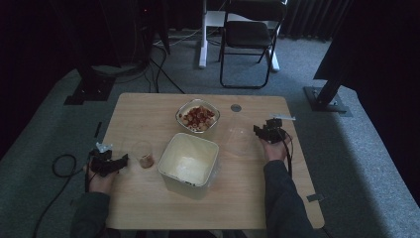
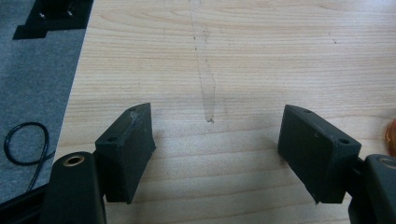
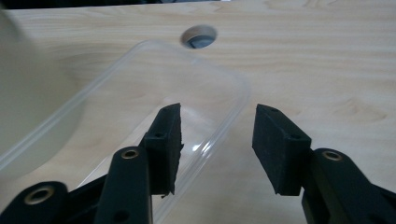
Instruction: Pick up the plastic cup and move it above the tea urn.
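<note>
A white square container (image 1: 189, 158) stands open in the middle of the wooden table (image 1: 148, 106). Behind it sits a bowl (image 1: 198, 117) of red and pale snacks. A small clear cup (image 1: 143, 153) with something brown at its bottom stands left of the container. A clear plastic lid (image 1: 240, 136) lies flat to the right. My left gripper (image 1: 106, 161) rests near the table's left edge, open (image 2: 215, 112) over bare wood. My right gripper (image 1: 270, 131) is open (image 3: 215, 112) at the lid (image 3: 187, 93); the lid's rim runs between the jaws, which hold nothing.
A round cable hole (image 1: 236, 107) sits in the table behind the lid, seen close as a grommet (image 3: 199, 36). A black cable (image 2: 23, 144) loops on the grey carpet left of the table. A folding chair (image 1: 247, 39) stands beyond the far edge.
</note>
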Motion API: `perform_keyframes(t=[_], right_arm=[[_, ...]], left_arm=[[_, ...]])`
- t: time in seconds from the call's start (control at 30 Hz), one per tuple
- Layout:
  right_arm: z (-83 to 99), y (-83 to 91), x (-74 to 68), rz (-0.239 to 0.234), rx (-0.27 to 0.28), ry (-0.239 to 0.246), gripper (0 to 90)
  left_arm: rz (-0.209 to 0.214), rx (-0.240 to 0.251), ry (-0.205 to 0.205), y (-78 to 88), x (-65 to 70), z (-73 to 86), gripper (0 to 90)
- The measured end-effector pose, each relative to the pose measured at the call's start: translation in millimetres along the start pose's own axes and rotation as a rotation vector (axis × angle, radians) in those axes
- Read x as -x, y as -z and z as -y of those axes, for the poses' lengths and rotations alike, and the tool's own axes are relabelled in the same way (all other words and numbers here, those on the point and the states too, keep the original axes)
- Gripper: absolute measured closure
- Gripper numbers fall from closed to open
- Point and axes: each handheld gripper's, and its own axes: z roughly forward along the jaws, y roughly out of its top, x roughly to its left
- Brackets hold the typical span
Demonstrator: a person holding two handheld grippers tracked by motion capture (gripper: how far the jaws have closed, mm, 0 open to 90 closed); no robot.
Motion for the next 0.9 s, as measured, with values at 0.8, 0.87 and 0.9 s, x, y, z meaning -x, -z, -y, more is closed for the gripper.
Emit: perform_keyframes(t=[0.8,0.87,0.9], right_arm=[[-21.9,-31.2,23.7,-0.088,-0.050,0.083,77.3],[-23.4,-24.2,26.7,-0.106,-0.024,0.057,78.9],[-24.5,-20.1,28.3,-0.121,-0.006,0.043,79.6]], left_arm=[[0.000,0.000,0.001,0.0,0.1,0.1,27.1],[0.000,0.000,0.001,0.0,0.1,0.1,27.1],[0.000,0.000,0.001,0.0,0.1,0.1,27.1]])
